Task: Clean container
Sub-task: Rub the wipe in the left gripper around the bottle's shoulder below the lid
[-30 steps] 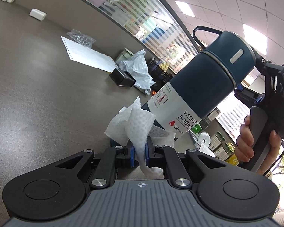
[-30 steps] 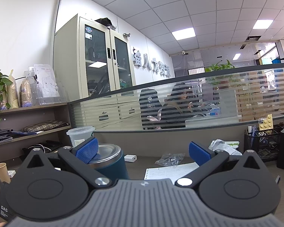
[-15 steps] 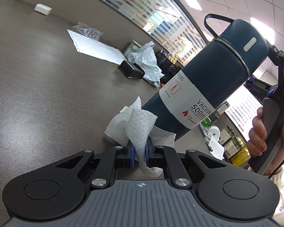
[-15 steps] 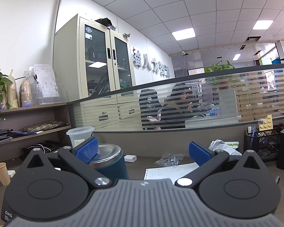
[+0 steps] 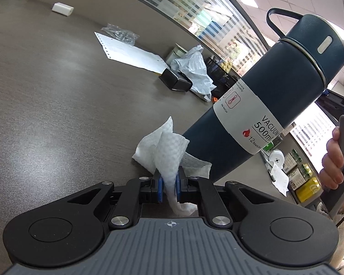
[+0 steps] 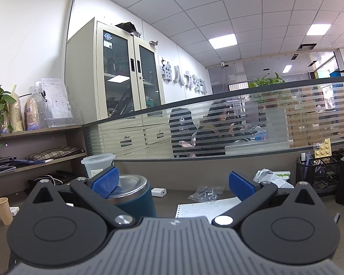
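**Wipe at flask's lower end**

Left gripper [image 5: 168, 184] sits low in the middle of its frame, pads together and clamped on a white wipe [image 5: 169, 146], which fans upward. The flask [image 5: 275, 87] slants from just right of the wipe up to the upper right, lid and loop on top. The wipe seems to touch its lower wall. Its base is hidden, so I cannot tell whether it rests on the table [image 5: 57, 91].

A hand [image 5: 332, 158] grips a handle at the right edge. In the right wrist view, the right gripper [image 6: 173, 183] has its jaws wide apart, with a steel-rimmed blue end just beside its left pad at lower left. What holds the flask up is unclear.

Judged step: rubbing down the outside. Next stroke needs a firm clamp, the wipe pressed to the wall, and a steady flask.
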Available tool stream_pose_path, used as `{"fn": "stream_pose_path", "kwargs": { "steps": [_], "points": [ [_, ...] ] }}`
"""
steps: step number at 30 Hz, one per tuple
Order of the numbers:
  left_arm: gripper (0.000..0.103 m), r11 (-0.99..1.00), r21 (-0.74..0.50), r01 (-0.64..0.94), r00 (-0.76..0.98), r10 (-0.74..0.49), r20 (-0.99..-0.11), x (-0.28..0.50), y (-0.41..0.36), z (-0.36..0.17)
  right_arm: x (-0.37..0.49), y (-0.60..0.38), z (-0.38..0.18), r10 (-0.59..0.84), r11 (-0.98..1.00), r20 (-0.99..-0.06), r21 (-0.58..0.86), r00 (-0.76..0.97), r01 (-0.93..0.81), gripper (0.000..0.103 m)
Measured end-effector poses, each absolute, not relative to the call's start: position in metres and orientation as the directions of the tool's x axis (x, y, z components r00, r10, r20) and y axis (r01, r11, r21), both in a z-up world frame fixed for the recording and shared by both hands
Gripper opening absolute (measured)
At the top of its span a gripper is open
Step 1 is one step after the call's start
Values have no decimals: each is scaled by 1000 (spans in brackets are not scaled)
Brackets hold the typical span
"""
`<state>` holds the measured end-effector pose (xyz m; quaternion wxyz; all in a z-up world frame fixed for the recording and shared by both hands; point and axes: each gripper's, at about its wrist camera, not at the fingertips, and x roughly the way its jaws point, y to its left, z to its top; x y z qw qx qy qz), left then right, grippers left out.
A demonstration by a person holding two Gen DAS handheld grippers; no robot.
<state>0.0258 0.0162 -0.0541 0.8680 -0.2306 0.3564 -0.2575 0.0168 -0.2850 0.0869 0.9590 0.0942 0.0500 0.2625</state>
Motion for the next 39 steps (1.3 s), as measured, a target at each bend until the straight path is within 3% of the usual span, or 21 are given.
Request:
{"fn": "stream_pose_path", "kwargs": {
  "steps": [16, 22, 29, 39],
  "points": [
    [12, 760, -591, 270, 654, -595, -467, 37, 16, -49, 17, -280, 90, 510, 847, -48, 203, 859, -491, 103],
    [12, 744, -585, 321, 693, -606, -390, 32, 24, -26, 18, -279, 90, 507, 849, -50, 198, 860, -489, 103],
    [13, 694, -601, 396, 753, -620, -220, 18, 42, 10, 17, -277, 90, 507, 850, -49, 196, 861, -489, 103],
    [12, 611, -677, 409, 724, -669, -167, 39, 30, 6, 18, -279, 88, 506, 850, -50, 196, 861, -488, 103]
  ]
}}
